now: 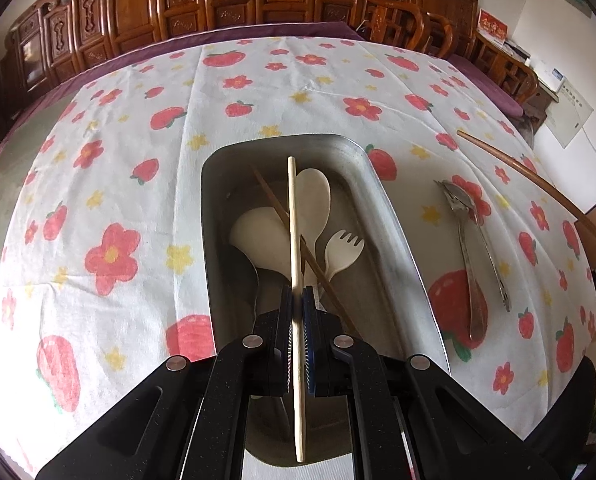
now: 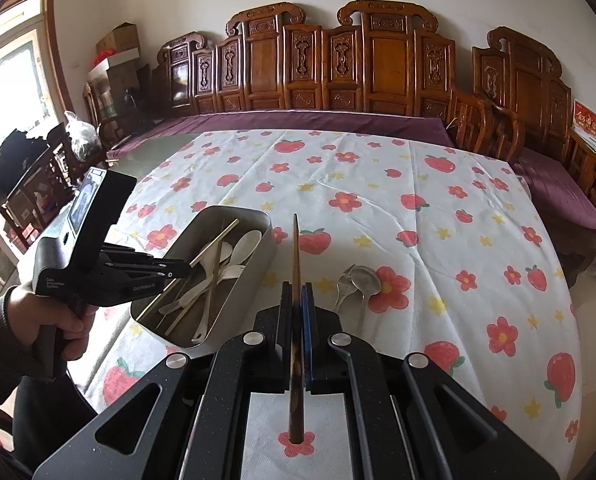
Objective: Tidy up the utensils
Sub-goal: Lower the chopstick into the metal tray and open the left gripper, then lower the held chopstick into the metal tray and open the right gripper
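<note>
In the left wrist view my left gripper [image 1: 298, 292] is shut on a pale wooden chopstick [image 1: 293, 208], held lengthwise above the metal tray [image 1: 382, 200]. In the tray lie two white spoons [image 1: 314, 196], a white spork [image 1: 342, 248] and a dark chopstick [image 1: 269, 200]. My right gripper [image 2: 296, 290] is shut on a dark brown chopstick [image 2: 295, 248], pointing over the cloth just right of the tray [image 2: 241, 288]. That view also has the left gripper [image 2: 187, 266] over the tray. A metal fork and spoon [image 2: 356, 284] lie together on the cloth right of the tray.
A white cloth with red flowers and strawberries [image 2: 378, 184] covers the table. A carved wooden bench [image 2: 338, 68] with a purple cushion runs behind it. Wooden chairs [image 2: 482, 128] stand at the right. A person's hand [image 2: 57, 320] holds the left gripper's handle at the table's left edge.
</note>
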`<state>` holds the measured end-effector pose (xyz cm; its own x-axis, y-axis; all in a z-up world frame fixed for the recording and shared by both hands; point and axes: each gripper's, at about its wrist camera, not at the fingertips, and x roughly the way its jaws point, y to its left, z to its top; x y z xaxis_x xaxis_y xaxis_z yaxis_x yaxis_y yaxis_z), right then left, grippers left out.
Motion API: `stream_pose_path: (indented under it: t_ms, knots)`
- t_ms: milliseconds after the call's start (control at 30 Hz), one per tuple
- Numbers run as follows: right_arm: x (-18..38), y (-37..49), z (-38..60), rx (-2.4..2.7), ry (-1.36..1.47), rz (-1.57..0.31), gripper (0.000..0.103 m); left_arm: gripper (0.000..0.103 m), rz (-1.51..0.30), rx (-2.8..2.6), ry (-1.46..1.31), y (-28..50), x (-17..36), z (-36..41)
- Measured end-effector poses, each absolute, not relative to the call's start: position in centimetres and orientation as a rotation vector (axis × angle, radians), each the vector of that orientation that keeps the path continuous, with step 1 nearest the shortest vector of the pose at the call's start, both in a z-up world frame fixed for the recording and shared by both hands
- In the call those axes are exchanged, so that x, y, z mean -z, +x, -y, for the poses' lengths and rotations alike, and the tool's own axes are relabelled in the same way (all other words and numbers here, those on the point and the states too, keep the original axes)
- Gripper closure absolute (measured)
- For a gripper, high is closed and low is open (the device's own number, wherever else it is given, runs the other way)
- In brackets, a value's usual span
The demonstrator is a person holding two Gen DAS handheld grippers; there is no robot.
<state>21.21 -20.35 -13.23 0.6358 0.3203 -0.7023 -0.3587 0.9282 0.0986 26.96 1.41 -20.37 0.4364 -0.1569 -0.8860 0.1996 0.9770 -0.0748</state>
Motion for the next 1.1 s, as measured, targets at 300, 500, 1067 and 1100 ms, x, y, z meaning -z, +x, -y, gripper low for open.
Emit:
stream_pose_path:
  t_ms: [300,500,1067,1100]
  knots:
    - [13.2,21.5,18.5,-0.418,-0.064,-0.796,0.098,0.098,-1.106,0.217,0.021,27.6,20.8,-1.7]
    - [13.7,21.9,17.0,-0.443,-0.065,-0.802,0.098,0.093,-1.08,0.215,0.016,26.6,19.4,-2.4]
    - [16.5,24.2,10.4,-0.51,-0.093,-0.867,0.098,0.092,-0.968,0.174,-0.022,22.8,14.7,-7.3]
    - [16.7,24.4,10.1,-0.511,-0.093,-0.873,0.098,0.092,-0.967,0.17,-0.024,22.7,14.7,-7.6]
